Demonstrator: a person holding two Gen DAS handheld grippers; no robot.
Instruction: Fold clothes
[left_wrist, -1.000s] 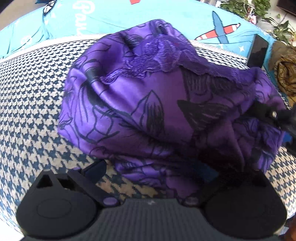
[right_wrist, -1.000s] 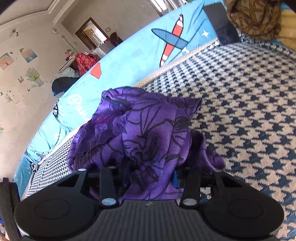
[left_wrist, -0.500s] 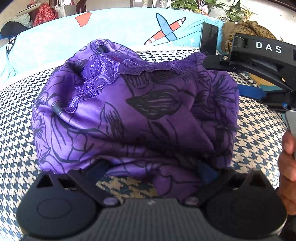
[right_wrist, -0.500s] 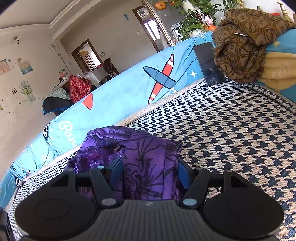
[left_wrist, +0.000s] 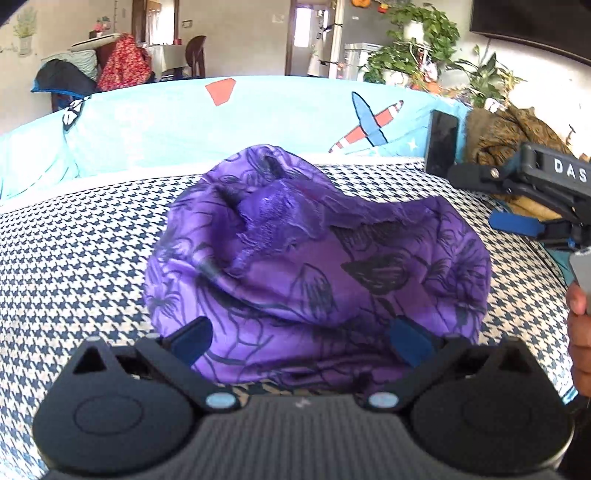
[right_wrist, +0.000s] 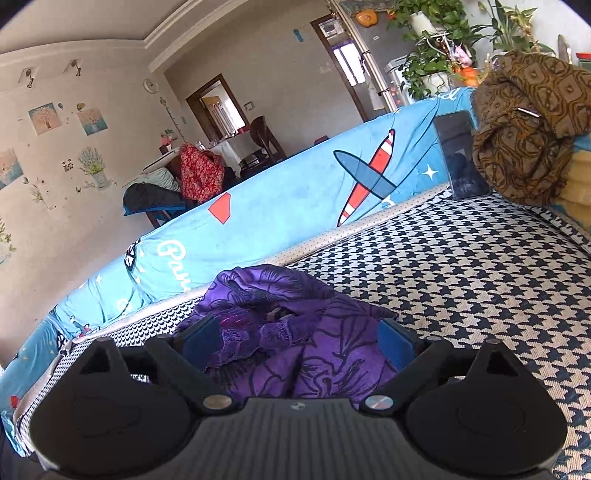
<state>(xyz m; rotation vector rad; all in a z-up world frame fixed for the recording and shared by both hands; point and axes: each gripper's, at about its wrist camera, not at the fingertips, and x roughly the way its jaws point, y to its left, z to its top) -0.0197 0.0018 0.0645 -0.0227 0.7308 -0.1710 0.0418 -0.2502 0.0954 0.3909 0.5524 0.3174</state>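
Purple garment (left_wrist: 317, 266) lies bunched mid-cushion on houndstooth sofa seat (left_wrist: 74, 266), near its back edge; folds hide its shape. Left gripper (left_wrist: 301, 341) jaws spread, cloth between, pads not pressing. Right gripper (right_wrist: 297, 341) jaws opening, cloth between, released. Right hand (left_wrist: 580, 332) cut off at frame edge

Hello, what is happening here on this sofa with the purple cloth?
A person is folding clothes with a hand-held gripper in each hand. The purple garment lies bunched on the houndstooth cover of the sofa. The left hand-held gripper stands open over its near edge, not gripping it. The right hand-held gripper is opening; the cloth lies between its fingers but is not pinched. A phone and a brown garment rest at the back.
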